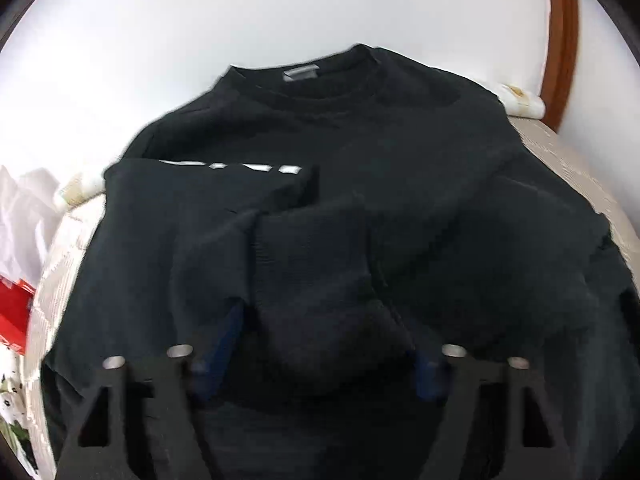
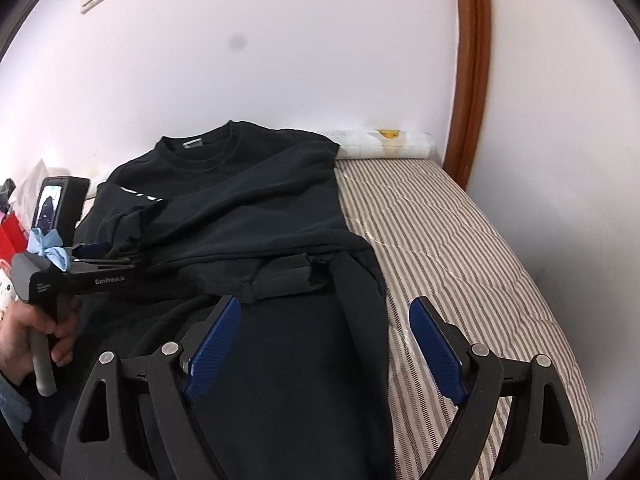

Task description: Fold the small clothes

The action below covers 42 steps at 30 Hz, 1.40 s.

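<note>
A black sweatshirt lies face up on the striped mattress, collar toward the white wall, both sleeves already crossed in over the chest, cuffs near the middle. The left gripper sits low over the hem end with a hump of dark fabric between its blue pads; whether they pinch it I cannot tell in the blur. The right gripper hangs with its jaws wide apart and empty above the hem edge nearest the bare mattress. To my eye the bottom-to-collar fold comes next: each claw should take a hem corner, both layers, lift level together, and lay the hem at the collar without dragging the sleeves loose.
</note>
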Tool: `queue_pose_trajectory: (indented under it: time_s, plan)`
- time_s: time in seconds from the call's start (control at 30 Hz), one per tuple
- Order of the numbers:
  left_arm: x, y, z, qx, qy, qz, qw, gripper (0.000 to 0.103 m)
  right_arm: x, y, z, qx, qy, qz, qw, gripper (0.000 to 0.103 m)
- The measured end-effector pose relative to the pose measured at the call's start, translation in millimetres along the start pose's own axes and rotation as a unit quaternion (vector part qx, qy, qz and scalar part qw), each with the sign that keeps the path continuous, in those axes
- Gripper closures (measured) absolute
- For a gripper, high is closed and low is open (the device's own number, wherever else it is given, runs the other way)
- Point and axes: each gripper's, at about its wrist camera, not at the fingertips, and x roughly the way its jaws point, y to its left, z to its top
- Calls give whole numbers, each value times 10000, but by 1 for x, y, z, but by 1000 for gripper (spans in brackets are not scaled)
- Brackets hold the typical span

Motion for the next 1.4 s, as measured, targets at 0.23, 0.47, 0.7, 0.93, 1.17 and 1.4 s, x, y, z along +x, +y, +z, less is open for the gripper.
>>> queue_pose_trajectory:
  time_s: [0.23, 0.47, 0.7, 0.93, 1.17, 1.4]
  plan:
    - [-34, 57, 7, -539, -302, -440, 9971, 88, 3, 10, 4, -56, 30, -9, 10000, 17]
    - [-60, 162, -8, -1498, -423, -627, 9858, 80, -2, 52, 17, -518, -95, -2, 9986, 17]
    - [-46, 236, -46, -2292, -56, -803, 9700, 64, 0, 87, 18, -902, -12, 65, 9959, 17]
    - [-27, 223, -50, -1916, 111, -1071, 9756, 45, 7, 99, 17, -1115, 69, -116, 9937, 17]
    - [-12, 200, -43, -1584, 123, -832, 9838, 95, 19, 88, 18, -1013, 202, -251, 9943, 17]
    - [-65, 230, -21, -1914, -743, -987, 9737, 96, 43, 69, 41, -1008, -124, -764, 9919, 17]
